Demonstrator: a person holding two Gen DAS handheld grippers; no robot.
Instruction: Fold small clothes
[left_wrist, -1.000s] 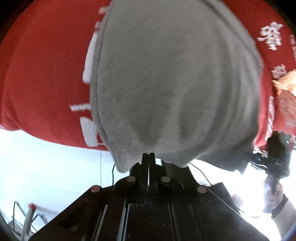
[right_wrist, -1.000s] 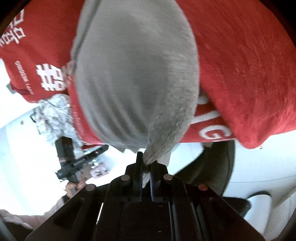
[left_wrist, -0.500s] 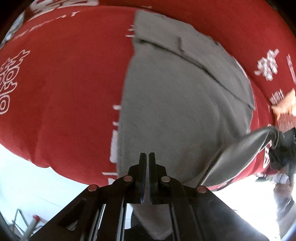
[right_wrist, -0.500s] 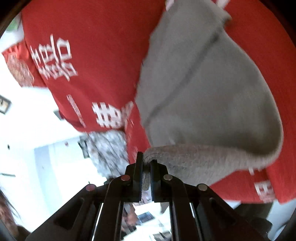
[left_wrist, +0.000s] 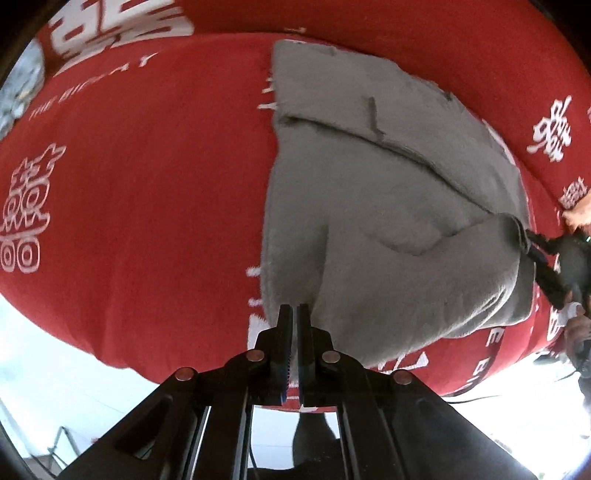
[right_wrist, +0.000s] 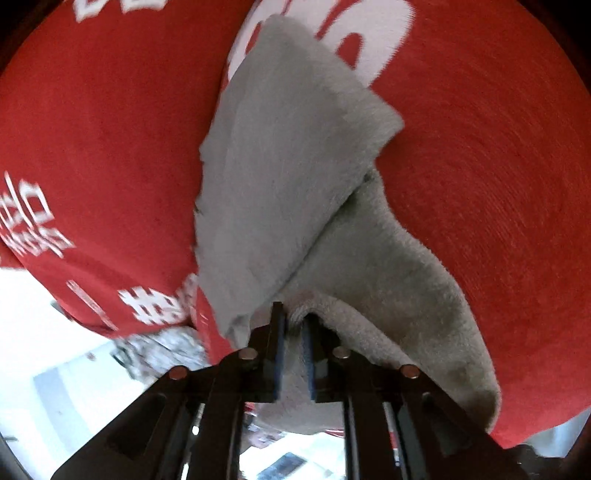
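The left claw (left_wrist: 294, 314) is pinching the near edge of a grey fleece garment (left_wrist: 388, 221), its two fingers pressed almost together on the cloth at 6 o'clock in its own view. The right claw (right_wrist: 293, 325) is gripping a bunched corner of the same garment (right_wrist: 295, 177) between slightly parted fingers, and is showing up at 3 o'clock in the left view, where the fabric is stretching toward it. From both claws outward, the garment is lying across a red cloth with white lettering (left_wrist: 147, 184), which is covering the surface and filling most of each view from 9 through 12 to 3 o'clock.

The fold is appearing to be partway done: one flap is already lying doubled over the body of the garment, while the near edge is being held raised off the cloth (so at least one more fold, plus the release and smoothing, is judged to be outstanding).

Count: one grey garment, one red cloth, two claws. A patterned grey-white item (right_wrist: 166, 343) is peeking out at 8 o'clock in the right view; what it is cannot be told.
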